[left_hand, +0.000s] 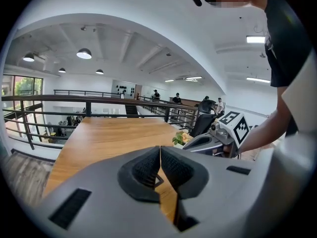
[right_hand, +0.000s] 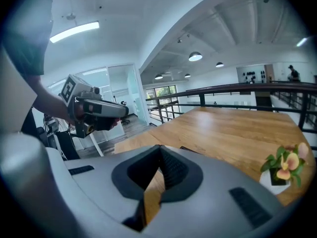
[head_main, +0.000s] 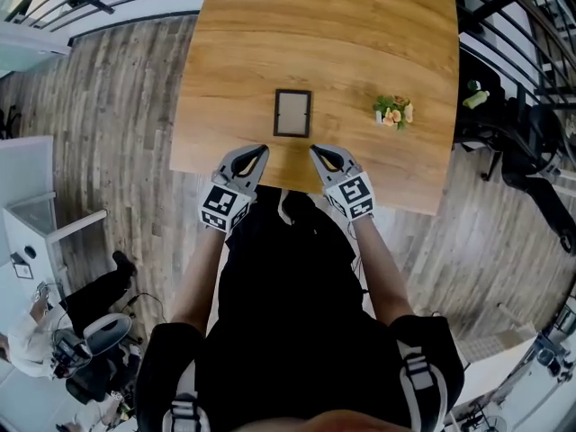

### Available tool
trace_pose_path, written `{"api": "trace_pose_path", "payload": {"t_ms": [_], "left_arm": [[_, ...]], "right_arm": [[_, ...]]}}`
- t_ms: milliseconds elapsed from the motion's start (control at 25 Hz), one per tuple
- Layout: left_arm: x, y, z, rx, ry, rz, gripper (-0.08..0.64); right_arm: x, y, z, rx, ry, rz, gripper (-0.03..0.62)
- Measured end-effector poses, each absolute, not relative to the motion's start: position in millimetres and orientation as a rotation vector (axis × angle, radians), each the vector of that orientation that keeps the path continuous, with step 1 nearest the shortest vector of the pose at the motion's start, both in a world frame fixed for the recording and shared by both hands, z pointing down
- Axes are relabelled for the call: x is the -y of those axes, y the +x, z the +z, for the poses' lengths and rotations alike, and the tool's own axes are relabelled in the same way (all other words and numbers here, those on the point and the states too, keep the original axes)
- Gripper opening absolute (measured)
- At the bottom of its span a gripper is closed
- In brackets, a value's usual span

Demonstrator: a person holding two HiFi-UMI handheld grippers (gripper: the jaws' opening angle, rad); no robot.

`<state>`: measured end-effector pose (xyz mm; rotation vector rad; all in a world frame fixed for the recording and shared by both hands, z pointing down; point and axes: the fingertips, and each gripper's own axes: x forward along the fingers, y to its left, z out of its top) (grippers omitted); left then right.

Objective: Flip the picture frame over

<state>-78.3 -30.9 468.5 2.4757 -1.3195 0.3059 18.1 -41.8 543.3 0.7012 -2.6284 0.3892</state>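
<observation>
1. A wood table (head_main: 360,34) fills the top of the head view. The floor (head_main: 117,106) around it is made of grey planks.
2. The frame (head_main: 292,113) lies flat on the table. It is in the middle from side to side, and near the edge closest to the person.
3. The frame has a dark rim and a pale grey middle (which side faces up, I cannot tell).
4. A small bunch of flowers (head_main: 393,112) in a white pot stands to the right of the frame, well apart from it.
5. The left gripper (head_main: 262,149) is over the near edge of the table. Its tip points at the frame's near left corner, close to it but not touching.
6. Its jaws are closed tight – the two black pads meet, and nothing is between them.
7. The right gripper (head_main: 315,149) is beside it, with its tip near the frame's near right corner. It does not touch the frame either.
8. Its jaws are closed too, with nothing held.
9. The two tips lean in toward each other, and the frame sits just past the gap between them.
10. The person wears a black top – both bare arms reach out to the grippers.
11. A black rail (head_main: 513,7) runs behind the table.
</observation>
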Motion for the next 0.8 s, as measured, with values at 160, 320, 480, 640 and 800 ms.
{"api": "trace_pose_path", "payload": {"t_ms": [160,320,480,640,800], "left_arm": [[35.3,-82.6,480.5,1.304,2.448,0.283,0.021],[37.9,-86.8,493.9,1.315,2.43,0.282,0.021],[41.8,-83.5,518.9,1.297,2.418,0.305,0.021],[42.6,-84.3,556.8,1.245,2.393,0.404,0.021],[47.9,-81.1,597.8,1.151,2.373,0.487,0.021]], "right_arm": [[51.1,11.2,564.5,2.581,0.736,0.414,0.008],[56.5,5.3,583.6,2.524,0.769,0.378,0.008],[61.7,3.2,601.2,2.472,0.775,0.397,0.008],[67.7,-1.0,623.4,2.429,0.781,0.442,0.008],[77.2,0.1,641.8,2.394,0.819,0.512,0.008]]}}
